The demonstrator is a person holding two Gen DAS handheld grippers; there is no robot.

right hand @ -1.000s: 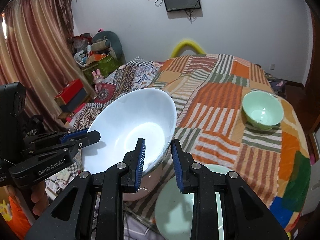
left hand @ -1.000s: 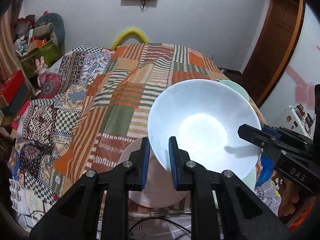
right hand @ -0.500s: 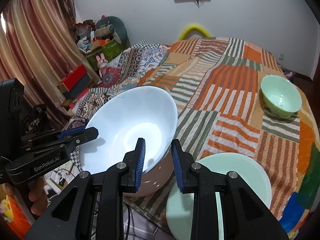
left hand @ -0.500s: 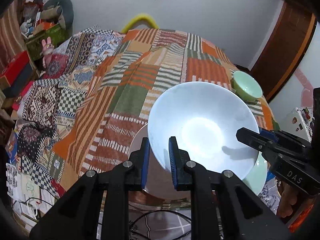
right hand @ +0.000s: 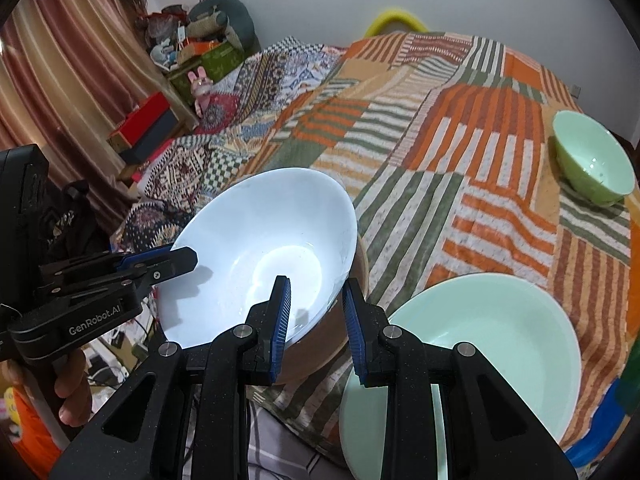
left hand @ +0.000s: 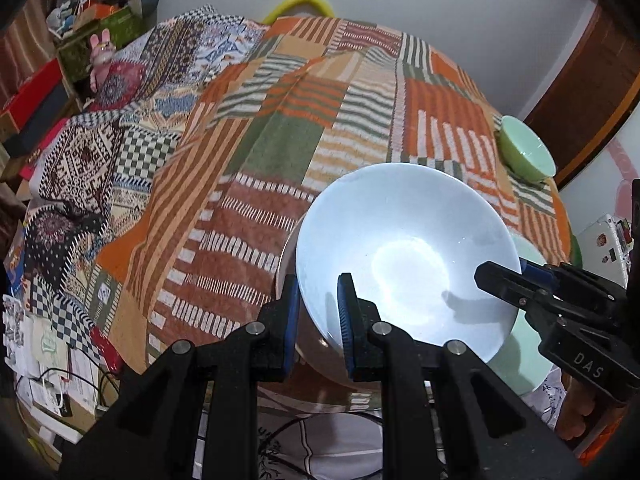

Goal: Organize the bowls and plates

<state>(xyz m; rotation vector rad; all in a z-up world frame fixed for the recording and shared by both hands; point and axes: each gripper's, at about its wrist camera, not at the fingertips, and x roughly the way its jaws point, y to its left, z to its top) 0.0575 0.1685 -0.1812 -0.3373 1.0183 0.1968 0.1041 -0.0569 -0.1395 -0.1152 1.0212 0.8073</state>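
A large pale blue bowl [left hand: 404, 256] is held by both grippers over a pinkish-brown bowl [left hand: 308, 344] at the bed's near edge. My left gripper [left hand: 318, 312] is shut on the blue bowl's near-left rim. My right gripper [right hand: 314, 312] is shut on its opposite rim; the blue bowl also shows in the right wrist view [right hand: 264, 248], with the pink-brown bowl [right hand: 324, 344] beneath. A light green plate [right hand: 472, 352] lies to the right. A small green bowl [right hand: 592, 164] sits at the far right of the bed.
A patchwork bedspread [left hand: 312, 128] covers the bed. Boxes, toys and clutter [right hand: 192, 64] stand at the far left by a curtain. Cables and papers [left hand: 60, 368] lie on the floor below the bed's near edge. A wooden door [left hand: 592, 80] is at the right.
Both grippers have lowered with the blue bowl, tipping the views down toward the bed. The blue bowl now sits closer over the pink-brown bowl. Both grips have not changed.
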